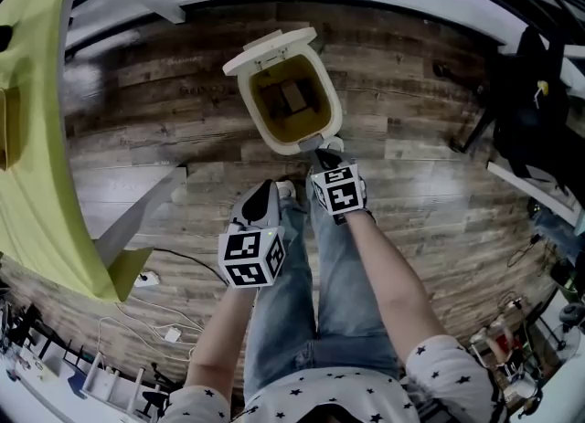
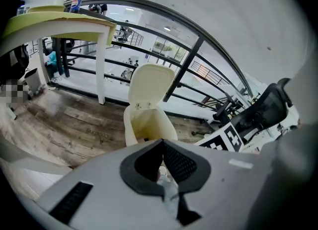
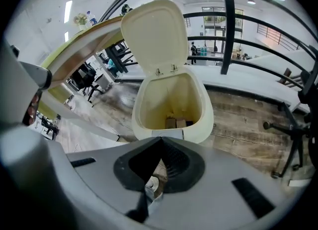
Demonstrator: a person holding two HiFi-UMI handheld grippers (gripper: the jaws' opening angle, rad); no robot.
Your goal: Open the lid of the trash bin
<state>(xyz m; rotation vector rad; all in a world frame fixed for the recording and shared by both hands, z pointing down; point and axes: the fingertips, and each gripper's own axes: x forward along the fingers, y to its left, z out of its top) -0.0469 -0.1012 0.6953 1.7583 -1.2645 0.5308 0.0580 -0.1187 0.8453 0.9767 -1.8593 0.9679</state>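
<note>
A yellow-green table (image 1: pixel 37 138) runs down the left edge of the head view, above a wooden floor (image 1: pixel 137 101). Lower centre-left, the left gripper (image 1: pixel 267 189) hangs over the person's jeans (image 1: pixel 292 311), well short of the bin. In the left gripper view its jaws (image 2: pixel 161 142) are clenched tip to tip with nothing between them.

The trash bin (image 1: pixel 315 129) stands at upper centre of the head view. Its lid (image 1: pixel 270 49) is already swung open and upright behind the mouth. In the right gripper view the cream bin (image 3: pixel 171 110) fills the middle, with the lid (image 3: pixel 151 35) raised above it and small brown boxes (image 3: pixel 175 122) lying at the bottom.

Just right of centre, the right gripper (image 1: pixel 327 150) points at the bin's near rim. Whether it touches cannot be told. Its jaws (image 3: pixel 160 139) are also pressed together, empty.

A black chair (image 1: pixel 535 92) stands at the far right.
</note>
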